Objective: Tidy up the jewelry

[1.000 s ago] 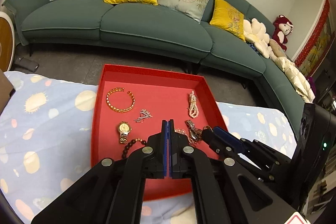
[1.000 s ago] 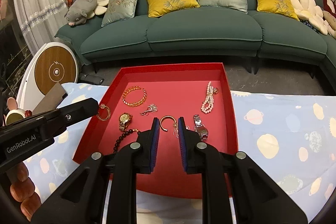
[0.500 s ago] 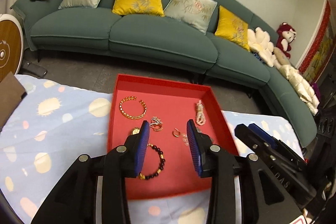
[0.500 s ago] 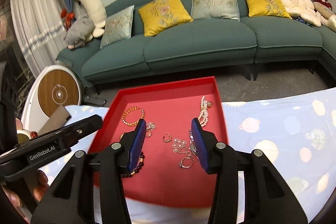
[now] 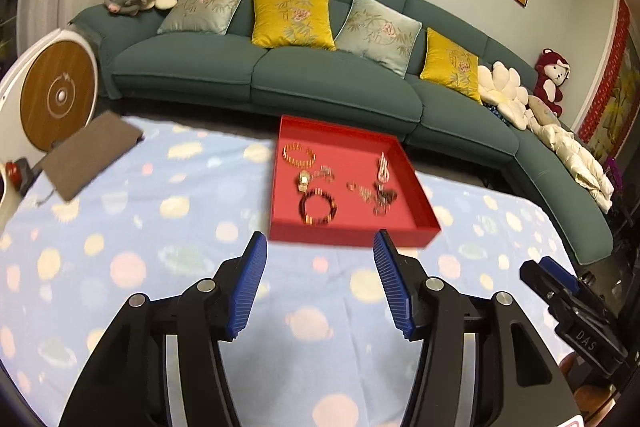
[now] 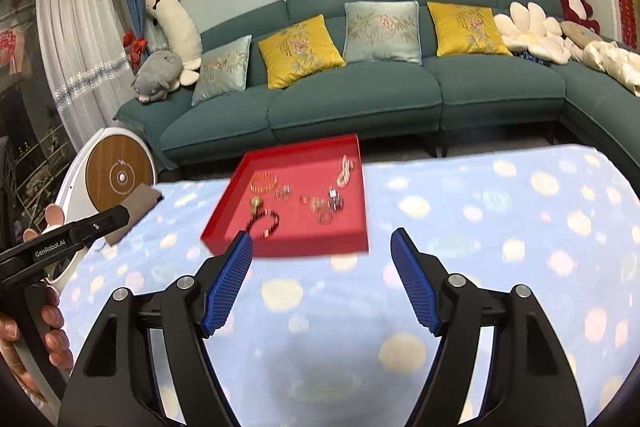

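A red tray (image 5: 412,179) (image 6: 224,219) lies on the spotted blue cloth near the table's far edge. In it are a gold bangle (image 5: 299,153) (image 6: 264,183), a gold watch (image 5: 303,182), a dark bead bracelet (image 5: 318,209) (image 6: 266,221), a pearl piece (image 5: 383,169) (image 6: 346,171) and several small rings and chains. My left gripper (image 5: 320,275) hangs over the cloth short of the tray, its jaws opening with nothing between them. My right gripper (image 6: 322,275) is likewise back from the tray, jaws opening and empty. Both views are motion-blurred.
A brown flat pad (image 5: 90,151) (image 6: 134,211) lies at the cloth's left end beside a round wood-faced device (image 5: 56,95) (image 6: 120,177). A green sofa (image 5: 320,87) with cushions and plush toys stands behind the table. A person's hand (image 6: 52,323) holds the left gripper's handle.
Both grippers have gone from shut to wide open and pulled back from over the tray, rising a little. The tray now sits farther ahead; jewelry lies in it.
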`<action>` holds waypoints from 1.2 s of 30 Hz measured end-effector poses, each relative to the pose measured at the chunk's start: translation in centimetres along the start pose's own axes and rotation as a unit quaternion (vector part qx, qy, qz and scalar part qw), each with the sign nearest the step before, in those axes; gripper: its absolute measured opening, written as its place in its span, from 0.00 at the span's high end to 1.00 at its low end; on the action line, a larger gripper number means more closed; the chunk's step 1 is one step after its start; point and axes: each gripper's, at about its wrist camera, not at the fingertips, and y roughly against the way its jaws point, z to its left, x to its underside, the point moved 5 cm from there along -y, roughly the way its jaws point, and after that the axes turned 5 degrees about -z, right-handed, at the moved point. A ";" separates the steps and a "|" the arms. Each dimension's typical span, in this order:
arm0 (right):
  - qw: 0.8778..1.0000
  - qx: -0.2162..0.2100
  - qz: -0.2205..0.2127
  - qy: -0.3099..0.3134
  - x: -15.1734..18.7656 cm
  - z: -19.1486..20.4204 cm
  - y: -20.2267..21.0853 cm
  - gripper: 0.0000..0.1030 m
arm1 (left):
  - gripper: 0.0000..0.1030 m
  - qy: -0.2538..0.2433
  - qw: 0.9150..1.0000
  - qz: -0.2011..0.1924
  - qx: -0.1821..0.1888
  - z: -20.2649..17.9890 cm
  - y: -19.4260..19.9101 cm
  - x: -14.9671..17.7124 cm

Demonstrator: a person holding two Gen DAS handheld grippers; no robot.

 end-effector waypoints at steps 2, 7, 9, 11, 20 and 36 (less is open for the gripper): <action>1.000 0.007 0.011 0.012 1.4 0.2 0.3 0.33 | 0.48 0.000 1.000 0.014 -0.009 -0.1 -0.1 1.9; 0.999 0.022 0.021 0.041 3.6 1.0 0.5 0.33 | 0.48 -0.024 0.998 0.038 -0.034 -0.6 -1.3 4.9; 0.998 0.025 0.029 0.051 4.3 1.3 0.0 0.32 | 0.48 -0.031 0.998 0.041 -0.042 -0.8 -1.9 5.3; 0.998 0.025 0.036 0.054 5.1 1.5 -0.3 0.32 | 0.48 -0.039 0.997 0.041 -0.052 -0.9 -2.4 5.7; 0.997 0.029 0.048 0.056 4.9 2.2 -3.0 0.27 | 0.48 -0.062 0.995 0.036 -0.071 -1.2 -4.9 4.8; 0.996 0.032 0.054 0.064 4.8 3.2 -4.4 0.25 | 0.48 -0.077 0.993 0.041 -0.084 -1.3 -5.9 4.8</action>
